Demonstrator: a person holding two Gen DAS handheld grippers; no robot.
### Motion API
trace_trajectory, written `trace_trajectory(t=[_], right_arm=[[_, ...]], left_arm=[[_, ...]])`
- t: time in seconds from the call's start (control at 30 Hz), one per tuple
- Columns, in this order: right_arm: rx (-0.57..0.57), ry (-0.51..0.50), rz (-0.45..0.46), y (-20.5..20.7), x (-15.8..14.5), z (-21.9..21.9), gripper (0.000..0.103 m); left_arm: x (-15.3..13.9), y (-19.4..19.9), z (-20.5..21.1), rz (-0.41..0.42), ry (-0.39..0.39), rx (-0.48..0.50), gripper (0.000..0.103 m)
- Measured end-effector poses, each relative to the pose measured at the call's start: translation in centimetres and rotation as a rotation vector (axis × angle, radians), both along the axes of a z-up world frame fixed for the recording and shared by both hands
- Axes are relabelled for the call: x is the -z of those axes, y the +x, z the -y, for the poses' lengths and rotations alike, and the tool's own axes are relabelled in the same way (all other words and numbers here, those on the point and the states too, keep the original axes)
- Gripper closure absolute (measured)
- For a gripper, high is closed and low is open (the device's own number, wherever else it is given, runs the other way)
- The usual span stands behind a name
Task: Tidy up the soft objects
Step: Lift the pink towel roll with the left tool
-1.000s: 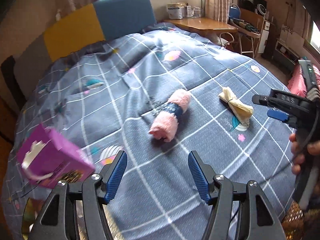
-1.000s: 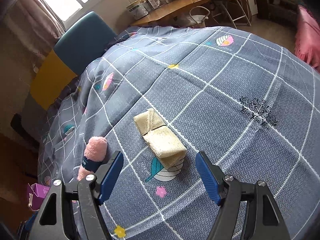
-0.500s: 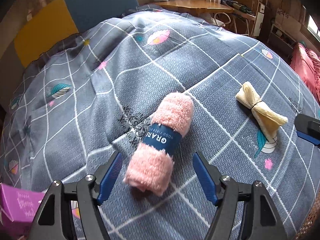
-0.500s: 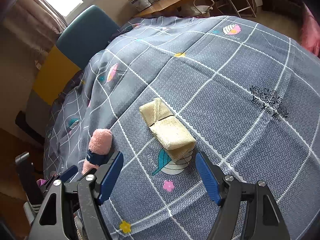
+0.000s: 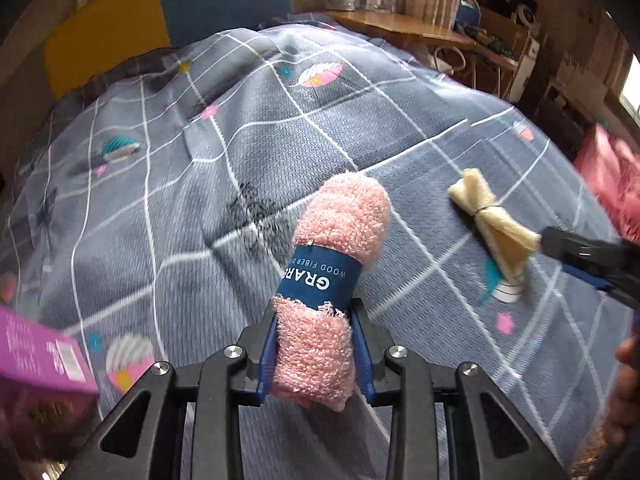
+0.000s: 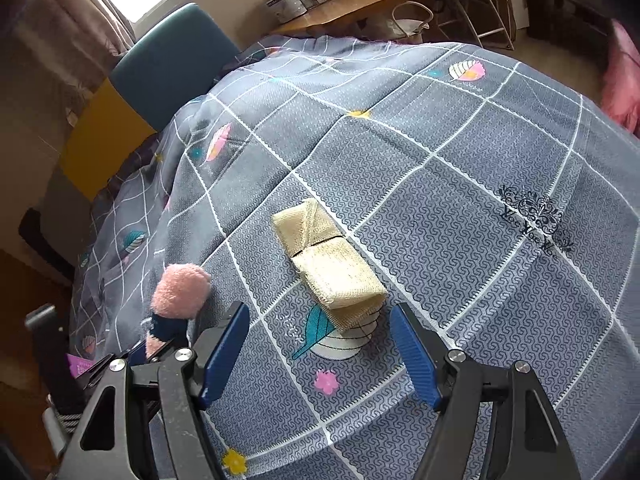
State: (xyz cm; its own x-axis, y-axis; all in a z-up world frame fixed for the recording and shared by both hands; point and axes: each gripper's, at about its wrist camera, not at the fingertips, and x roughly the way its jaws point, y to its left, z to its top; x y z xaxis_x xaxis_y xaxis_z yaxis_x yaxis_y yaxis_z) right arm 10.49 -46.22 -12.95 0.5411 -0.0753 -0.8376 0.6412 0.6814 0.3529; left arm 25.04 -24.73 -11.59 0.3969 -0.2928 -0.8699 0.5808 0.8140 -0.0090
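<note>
Now the left tool [image 5: 316, 354] has just closed, squeezing the fluffy pink towel roll [image 5: 332, 268]; beside it, the right tool [image 6: 320, 354] gapes wide over a coarse beige cloth [image 6: 328, 256].

The right gripper [image 6: 320, 354] hangs over the bed [image 6: 460, 200], jaws wide apart, nothing between them. A beige cloth [image 6: 328, 264], tied at its middle, lies just beyond the blue pads [image 6: 414, 356]. Toward the bed's left edge, the left gripper [image 6: 154, 354] clamps a pink towel [image 6: 180, 292] with a dark band.
</note>
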Motion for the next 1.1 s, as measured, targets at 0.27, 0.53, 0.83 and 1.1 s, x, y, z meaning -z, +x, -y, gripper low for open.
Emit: trace_trajectory(t=[0.27,0.53,0.83,1.1], right_arm=[[-0.068,-0.098,-0.135,1.7,1.2,-0.7,0.029],[-0.174,-0.252,-0.236,5.7,3.5,0.1,0.033],[-0.314,-0.198,-0.177,6.0,3.0,-3.2,0.072],[-0.38,-0.232,-0.223,6.5,4.9,-4.5,0.056]], left_arm=[[1.0,-6.5,-3.7,-0.027,0.017,-0.076,0.071],[3.2,-8.6,-3.9,0.012,0.043,-0.069,0.07],[4.0,-8.8,-3.9,0.032,0.054,-0.082,0.069],[2.4,-10.1,-3.4,0.087,0.07,-0.079,0.072]])
